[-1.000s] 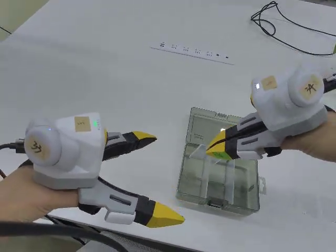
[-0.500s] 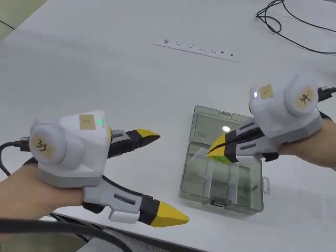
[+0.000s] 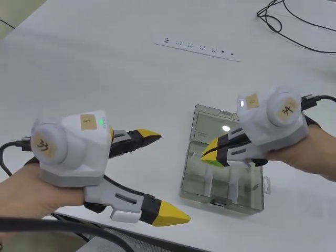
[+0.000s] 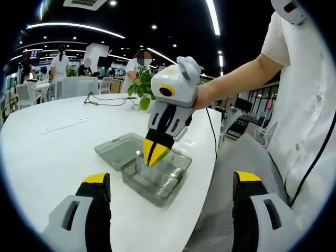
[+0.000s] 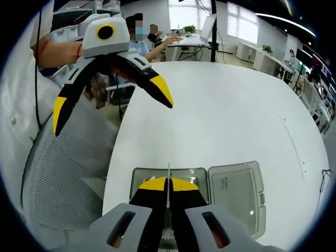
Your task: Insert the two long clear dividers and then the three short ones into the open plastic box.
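White table [image 3: 105, 63] bears open plastic box [image 3: 208, 124], power strip [image 3: 197, 49], black cable [image 3: 310, 47].

Two hand-held grippers are in the head view: the left hand-held gripper [image 3: 170, 177] at lower left and the right hand-held gripper [image 3: 207, 156] at centre right. One white worktop [image 3: 105, 68] carries one smoky clear plastic box with a hinged lid [image 3: 197, 197], at lower centre-right. Two upright clear short dividers [image 3: 208, 181] can be made out inside it; whether there are more cannot be told. One thin clear plastic divider [image 5: 168, 176] sits between the right one's jaws in the right gripper view. One flat white power strip [image 3: 199, 49] lies at upper centre, and one looped black cable [image 3: 299, 44] at upper right.
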